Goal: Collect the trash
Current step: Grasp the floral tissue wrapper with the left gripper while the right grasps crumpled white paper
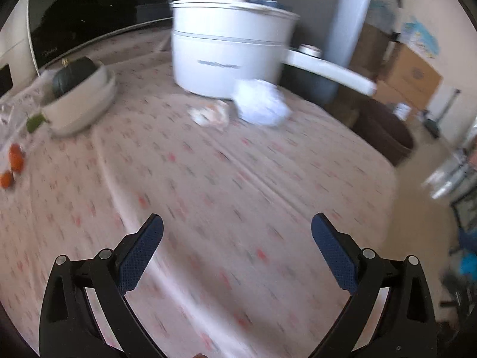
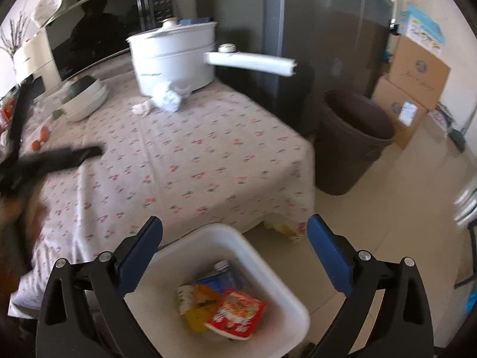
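Currently: tabletop [image 2: 208, 149], floral cloth; brown round bin [image 2: 351, 137] beside it; white square bin [image 2: 286, 286] on floor, holding wrappers and half-hidden bottle; white pot [image 1: 226, 50]; crumpled white paper [image 1: 262, 104] against pot, blurred; left hand-held gripper [image 1: 237, 232] and right hand-held gripper [image 2: 235, 232] both spread, empty

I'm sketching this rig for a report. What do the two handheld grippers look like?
Both match. The left gripper and right gripper each have a black plastic frame with cut-out linkage arms, silver pivot pins, and two flat fingers faced with textured blue pads. No cables, markings or sleeves show.
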`<state>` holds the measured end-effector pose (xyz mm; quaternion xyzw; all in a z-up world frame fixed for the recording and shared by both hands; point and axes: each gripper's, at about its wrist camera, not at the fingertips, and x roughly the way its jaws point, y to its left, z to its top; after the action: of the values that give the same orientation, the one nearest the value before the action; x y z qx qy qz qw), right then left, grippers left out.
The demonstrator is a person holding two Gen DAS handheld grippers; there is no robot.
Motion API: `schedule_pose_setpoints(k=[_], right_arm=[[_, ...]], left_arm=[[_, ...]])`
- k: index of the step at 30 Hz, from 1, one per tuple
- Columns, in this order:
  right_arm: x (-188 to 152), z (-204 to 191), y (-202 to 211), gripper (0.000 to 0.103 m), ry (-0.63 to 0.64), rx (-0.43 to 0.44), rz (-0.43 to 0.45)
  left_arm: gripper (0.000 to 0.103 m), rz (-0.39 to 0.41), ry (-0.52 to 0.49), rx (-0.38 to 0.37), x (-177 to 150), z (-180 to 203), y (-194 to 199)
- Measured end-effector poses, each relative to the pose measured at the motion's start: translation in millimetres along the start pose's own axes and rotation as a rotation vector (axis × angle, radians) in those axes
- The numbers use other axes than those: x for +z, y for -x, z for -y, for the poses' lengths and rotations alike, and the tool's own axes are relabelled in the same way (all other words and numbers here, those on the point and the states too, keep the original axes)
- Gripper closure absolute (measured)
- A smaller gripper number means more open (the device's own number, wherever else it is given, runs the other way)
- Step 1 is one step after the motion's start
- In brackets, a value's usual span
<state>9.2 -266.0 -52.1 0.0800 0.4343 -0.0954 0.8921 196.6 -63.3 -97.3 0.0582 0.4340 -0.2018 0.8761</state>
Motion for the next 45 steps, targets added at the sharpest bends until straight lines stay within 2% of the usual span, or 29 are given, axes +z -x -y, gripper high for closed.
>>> schedule_pose_setpoints(k=[4,11,16,18,21,23,31,36,38,41,45], right_arm=[[2.9,-13.7,-4.9,0.008,0.015,0.055,-0.024],[5.8,-29.5,-15.1,0.008,0.052,0.1,-0.061],[6.0,-27.3,-21.5,0.008,0.037,0.102,-0.083],[5.5,-26.9,-22.3,0.008,0.038,0.104,-0.087],[4.4,-27.2,-21.7,0.008,0.043,0.105,-0.089],[4.0,-26.5,-20.2,0.008,0.042,0.104,-0.085],[3.6,-26.3,-18.4,0.008,0.044,0.099,-0.078],[7.0,-29.1,-28.7,0.008,0.067,0.045,-0.075],[17.6,-36.5,-38.5,0.008,0.122,0.026,-0.057],[54.4,-49.5,-68.8,0.008,0.211,-0.017,-0.003],[111.9,-58.8,-110.1,0.008,0.146,0.067,0.014]], left_arm=[[0.01,0.001,-0.05,0.081,37.0,-6.0,-38.1],[0.017,-0.016,-0.129,0.099,79.5,-3.7,-95.4],[0.023,-0.034,-0.172,0.117,92.0,1.1,-117.9],[0.029,-0.05,-0.174,0.123,93.5,-0.1,-125.7],[0.046,-0.086,-0.161,0.103,89.5,-5.0,-133.5],[0.06,-0.078,-0.144,0.07,85.9,-7.5,-129.3],[0.064,-0.044,-0.076,0.048,63.8,-19.8,-100.5],[0.064,-0.034,0.029,-0.008,31.6,-35.9,-57.2],[0.064,-0.046,0.062,-0.022,13.7,-38.9,-38.6],[0.064,-0.078,0.093,-0.016,-14.8,-43.7,-4.9],[0.064,-0.075,0.158,-0.022,-39.2,-58.3,38.6]])
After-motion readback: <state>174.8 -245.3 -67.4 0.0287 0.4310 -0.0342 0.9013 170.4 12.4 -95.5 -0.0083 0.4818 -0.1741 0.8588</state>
